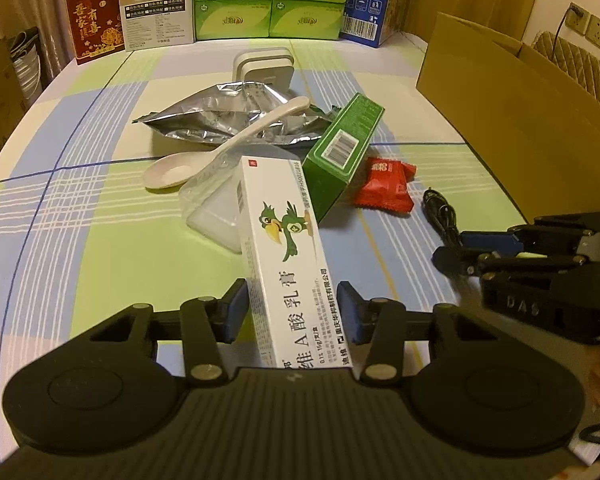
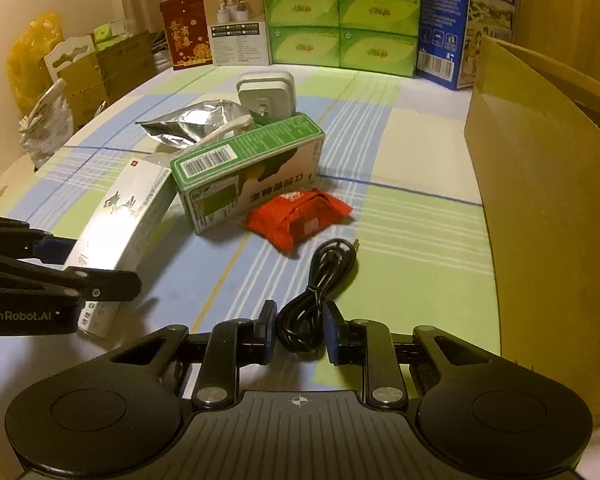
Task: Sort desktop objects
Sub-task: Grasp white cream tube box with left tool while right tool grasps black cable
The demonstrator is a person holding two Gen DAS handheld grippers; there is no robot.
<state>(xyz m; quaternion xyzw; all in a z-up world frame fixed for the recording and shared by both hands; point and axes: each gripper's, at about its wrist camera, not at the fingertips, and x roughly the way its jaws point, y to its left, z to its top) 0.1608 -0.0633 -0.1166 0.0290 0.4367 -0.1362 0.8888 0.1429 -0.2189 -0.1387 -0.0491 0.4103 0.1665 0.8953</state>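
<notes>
Your left gripper (image 1: 292, 312) brackets the white box (image 1: 288, 256), pads not quite touching; close squarely. Your right gripper (image 2: 299, 334) brackets the cable (image 2: 320, 292), unclenched; pinch its bundled middle.

Red packet (image 1: 385, 185), green box (image 1: 342, 148), checked blue-green tablecloth (image 1: 100, 216).

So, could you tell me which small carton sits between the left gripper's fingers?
The white bird-printed carton sits in the left gripper; the green barcoded carton lies beyond.
</notes>
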